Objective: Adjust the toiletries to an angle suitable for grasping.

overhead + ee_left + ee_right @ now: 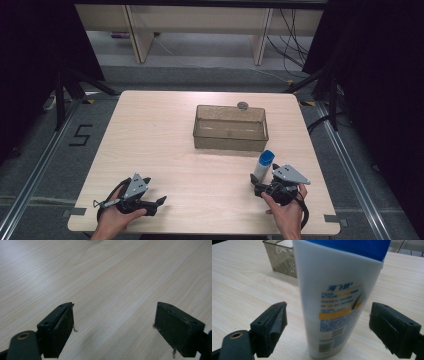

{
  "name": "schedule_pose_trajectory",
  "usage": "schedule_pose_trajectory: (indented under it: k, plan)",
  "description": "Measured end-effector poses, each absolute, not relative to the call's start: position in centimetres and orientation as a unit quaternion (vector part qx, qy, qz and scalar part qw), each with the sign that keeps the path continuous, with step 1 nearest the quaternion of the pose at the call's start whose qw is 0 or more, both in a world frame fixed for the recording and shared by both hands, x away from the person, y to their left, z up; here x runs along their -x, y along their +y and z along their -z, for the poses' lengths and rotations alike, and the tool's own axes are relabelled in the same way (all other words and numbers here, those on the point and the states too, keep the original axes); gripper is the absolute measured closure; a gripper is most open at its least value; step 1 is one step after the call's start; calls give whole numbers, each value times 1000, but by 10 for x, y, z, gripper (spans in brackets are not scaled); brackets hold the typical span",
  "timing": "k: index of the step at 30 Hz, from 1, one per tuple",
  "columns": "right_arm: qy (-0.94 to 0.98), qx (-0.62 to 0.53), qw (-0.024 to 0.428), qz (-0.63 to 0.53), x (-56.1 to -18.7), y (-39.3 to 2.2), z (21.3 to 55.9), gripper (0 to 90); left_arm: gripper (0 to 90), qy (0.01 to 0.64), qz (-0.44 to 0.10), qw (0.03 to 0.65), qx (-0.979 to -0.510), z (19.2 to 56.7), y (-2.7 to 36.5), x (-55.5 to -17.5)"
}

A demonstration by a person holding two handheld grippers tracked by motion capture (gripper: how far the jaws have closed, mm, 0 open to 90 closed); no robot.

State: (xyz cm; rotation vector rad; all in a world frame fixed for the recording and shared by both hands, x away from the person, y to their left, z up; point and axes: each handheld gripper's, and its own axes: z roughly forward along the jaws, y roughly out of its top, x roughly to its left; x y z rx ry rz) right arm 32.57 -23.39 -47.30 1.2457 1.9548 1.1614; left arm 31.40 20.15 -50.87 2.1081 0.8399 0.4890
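Note:
A white tube with a blue cap [263,166] stands upright on the table, cap end up, near the right front. In the right gripper view the tube [337,302] stands between the two jaws, apart from both; its label faces the camera. My right gripper [259,187] is open around the tube's base [328,335]. At the left front my left gripper [159,201] rests low over bare wood, open, with nothing between its jaws [113,332].
A clear smoky plastic bin [230,128] sits at the middle back of the wooden table [160,140], with a small round grey object [243,105] behind it. The bin's corner [280,258] lies beyond the tube. Dark stands flank the table.

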Motion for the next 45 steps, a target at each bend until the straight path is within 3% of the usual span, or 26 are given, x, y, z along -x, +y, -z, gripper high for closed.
schedule_pose_trajectory:
  k: [24, 25, 28, 45]
  plan:
    - [724, -453, 274, -442, -347, -239, 477, 189, 158, 341, -187, 414, -823, 510, 199, -313]
    - [717, -472, 252, -447, -345, -237, 477, 196, 158, 341, -187, 414, -823, 510, 199, -313]
    - [718, -466, 249, -453, -348, -239, 477, 199, 158, 336, -188, 405, -829, 509, 201, -313]
    - [720, -452, 251, -463, -353, -239, 478, 284, 158, 335, -188, 403, -831, 509, 201, -313]
